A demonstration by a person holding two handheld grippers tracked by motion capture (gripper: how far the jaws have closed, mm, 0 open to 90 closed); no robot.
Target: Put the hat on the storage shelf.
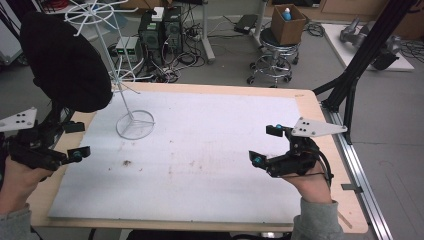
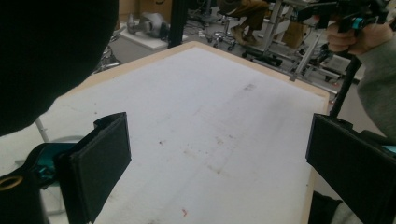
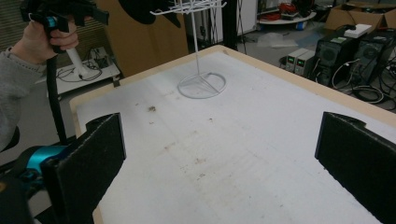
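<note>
Table (image 1: 210,210) with white mat takes the frame centre. White wire rack (image 1: 134,122) stands upper left on the mat, black hat (image 1: 62,60) hanging on it. Left gripper (image 1: 75,140) at left edge, jaws wide apart, empty. Right gripper (image 1: 265,145) lower right, jaws wide apart, empty.

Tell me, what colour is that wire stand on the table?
White; the wire stand shows best in the right gripper view.
</note>
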